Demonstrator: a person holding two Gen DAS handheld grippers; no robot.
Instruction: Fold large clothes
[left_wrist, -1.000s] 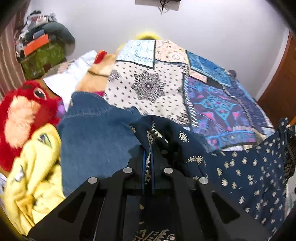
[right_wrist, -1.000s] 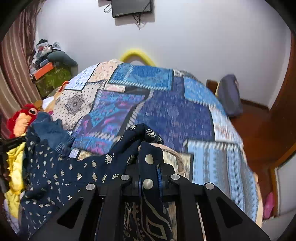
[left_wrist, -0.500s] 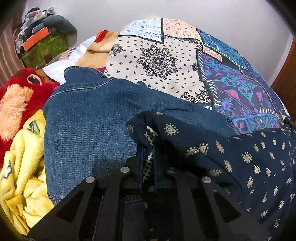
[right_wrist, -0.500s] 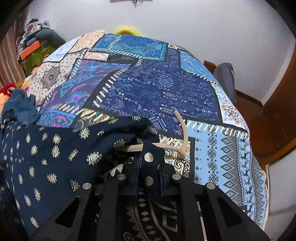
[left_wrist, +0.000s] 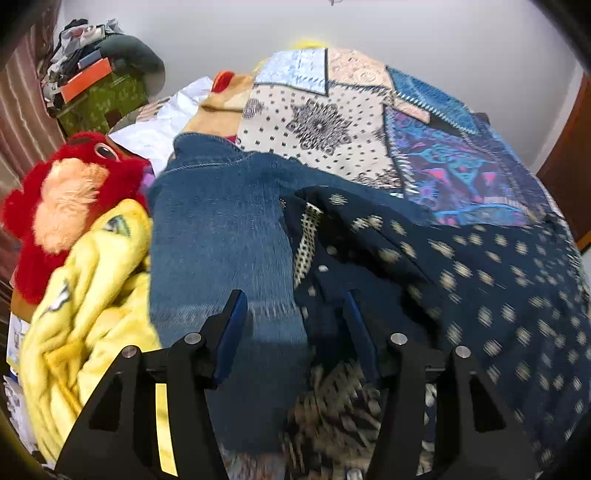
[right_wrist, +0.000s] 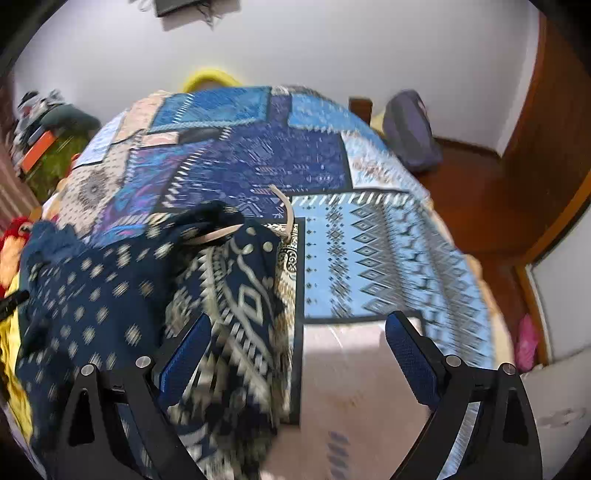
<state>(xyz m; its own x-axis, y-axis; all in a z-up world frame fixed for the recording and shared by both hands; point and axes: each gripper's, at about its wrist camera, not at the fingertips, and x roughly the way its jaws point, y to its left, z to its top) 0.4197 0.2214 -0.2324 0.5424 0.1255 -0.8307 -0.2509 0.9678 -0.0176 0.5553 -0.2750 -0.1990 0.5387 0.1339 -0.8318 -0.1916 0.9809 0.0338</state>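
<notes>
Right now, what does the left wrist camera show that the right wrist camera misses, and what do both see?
Only the left wrist view shows the blue denim garment spread flat and the yellow fleece blanket. Only the right wrist view shows the beige drawstring cord and grey bag. Both show the navy gold-dotted garment on the patchwork bedspread.

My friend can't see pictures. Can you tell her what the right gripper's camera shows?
The right gripper is open above a dark blue patterned garment lying on a bed with a blue patchwork bedspread. A tan drawstring pokes up from the garment.
</notes>
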